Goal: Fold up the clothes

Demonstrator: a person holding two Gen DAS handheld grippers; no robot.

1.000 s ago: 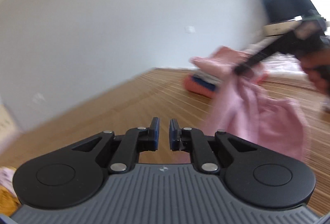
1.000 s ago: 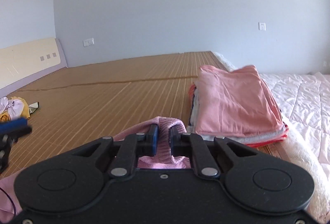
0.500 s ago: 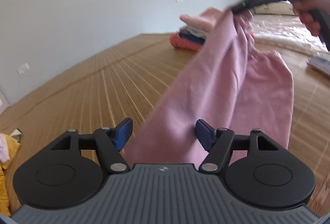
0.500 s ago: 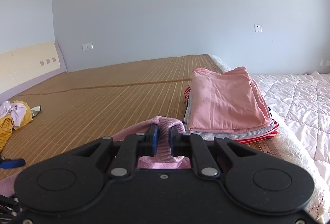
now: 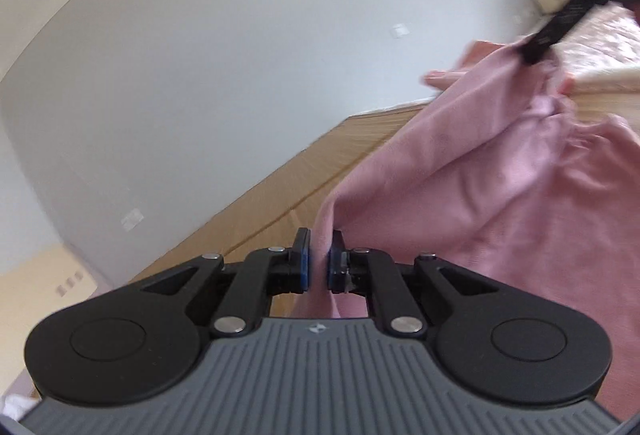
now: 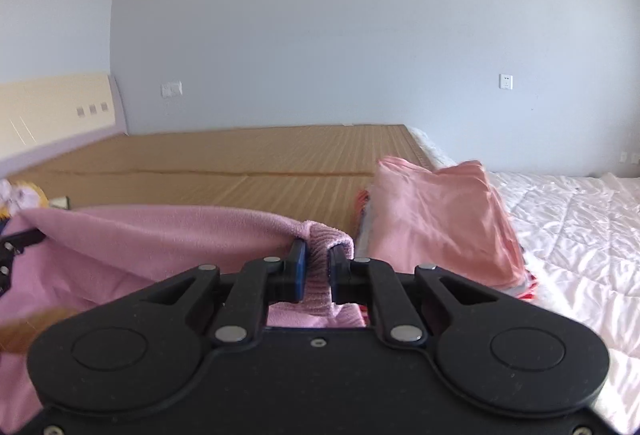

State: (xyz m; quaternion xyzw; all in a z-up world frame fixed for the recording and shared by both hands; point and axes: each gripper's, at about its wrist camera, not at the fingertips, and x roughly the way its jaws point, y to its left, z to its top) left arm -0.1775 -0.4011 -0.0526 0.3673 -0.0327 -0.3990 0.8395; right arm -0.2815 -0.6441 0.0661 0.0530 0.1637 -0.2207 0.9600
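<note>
A pink fleece garment hangs stretched in the air between both grippers. My left gripper is shut on one edge of it. My right gripper is shut on its ribbed cuff or hem. In the left wrist view the right gripper shows at the upper right, pinching the far end of the garment. In the right wrist view the garment spreads leftward to the left gripper at the frame edge. A stack of folded clothes topped by a salmon-pink piece lies on the mat to the right.
A woven bamboo mat covers the bed. A white quilt lies to the right of it. A small pile of unfolded yellow and white clothes sits at the far left. A cream headboard runs along the left wall.
My left gripper has closed on the pink garment's edge; half a second ago it stood open around it. Both grippers have lifted, and the garment is now pulled taut between them.
</note>
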